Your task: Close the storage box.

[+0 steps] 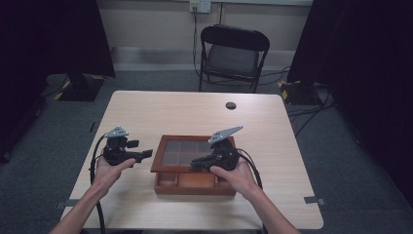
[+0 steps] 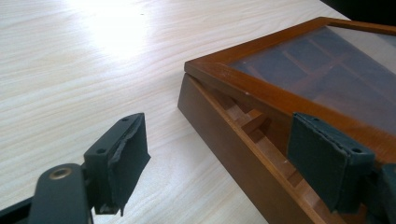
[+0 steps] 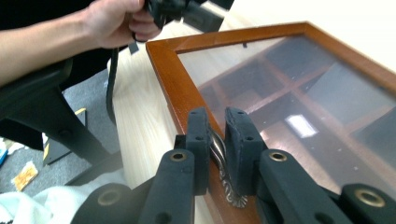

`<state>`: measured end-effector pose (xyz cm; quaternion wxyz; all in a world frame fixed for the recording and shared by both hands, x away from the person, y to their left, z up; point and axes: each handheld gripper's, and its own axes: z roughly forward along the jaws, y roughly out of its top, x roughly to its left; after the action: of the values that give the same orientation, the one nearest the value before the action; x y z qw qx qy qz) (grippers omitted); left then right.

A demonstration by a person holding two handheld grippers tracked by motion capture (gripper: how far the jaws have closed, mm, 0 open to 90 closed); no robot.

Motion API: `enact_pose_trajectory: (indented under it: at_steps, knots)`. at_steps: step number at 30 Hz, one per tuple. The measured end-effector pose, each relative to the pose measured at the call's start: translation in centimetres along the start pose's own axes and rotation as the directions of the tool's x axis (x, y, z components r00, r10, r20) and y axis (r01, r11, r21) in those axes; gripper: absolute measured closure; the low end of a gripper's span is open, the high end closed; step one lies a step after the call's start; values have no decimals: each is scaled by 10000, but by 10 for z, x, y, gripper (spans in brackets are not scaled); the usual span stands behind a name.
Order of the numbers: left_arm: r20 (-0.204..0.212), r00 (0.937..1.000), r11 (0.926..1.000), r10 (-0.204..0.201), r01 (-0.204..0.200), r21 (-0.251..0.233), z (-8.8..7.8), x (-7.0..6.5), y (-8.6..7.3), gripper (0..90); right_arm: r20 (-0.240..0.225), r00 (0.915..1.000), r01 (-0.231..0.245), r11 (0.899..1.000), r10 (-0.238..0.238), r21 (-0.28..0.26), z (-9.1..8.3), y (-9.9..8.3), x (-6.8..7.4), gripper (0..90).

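A wooden box (image 1: 193, 181) with a glass lid (image 1: 187, 153) stands on the light table (image 1: 272, 146), near the person's edge and a little right of the middle. The lid is lifted at its near side, so the small compartments at the front of the box are uncovered.

The right hand (image 1: 237, 176) comes from the bottom of the high view, with the forearm going up and to the left. It holds the right gripper (image 1: 198, 165) over the front part of the box, and the gripper points to the left along the near edge of the lid. In the right gripper view the two jaws are nearly together and they pinch a small metal handle (image 3: 218, 150) on the front rail of the lid frame (image 3: 175, 86).

The left hand (image 1: 108, 171) is on the table to the left of the box, palm turned up under the left gripper (image 1: 147, 153). This gripper points to the right, toward the left side of the box, and its tips are just beside the lid corner. In the left gripper view its jaws are wide apart with nothing between them; one pad (image 2: 128, 156) is over the bare table and the other over the box's open front.
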<state>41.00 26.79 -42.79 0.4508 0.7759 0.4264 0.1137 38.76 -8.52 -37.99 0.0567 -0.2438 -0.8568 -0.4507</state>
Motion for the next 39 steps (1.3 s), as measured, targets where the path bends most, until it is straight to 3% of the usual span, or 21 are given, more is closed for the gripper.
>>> enact_pose_trajectory:
  at_steps: [21, 33, 39]
  knots:
    - [112, 9999, 10000, 88, -89, 34, 0, -4, 0, 204, 15, 9999, -107, 9977, 106, 667, 23, -21, -1, 814]
    - [124, 9998, 9998, 130, -132, 152, 2, -5, 0, 204, 64, 10000, -23, 9905, 15, 1372, 37, -31, -4, 818]
    - [147, 9998, 9994, 124, -129, 309, 4, -5, 0, 204, -25, 9996, -281, 9893, 288, 1430, 41, -36, -6, 816]
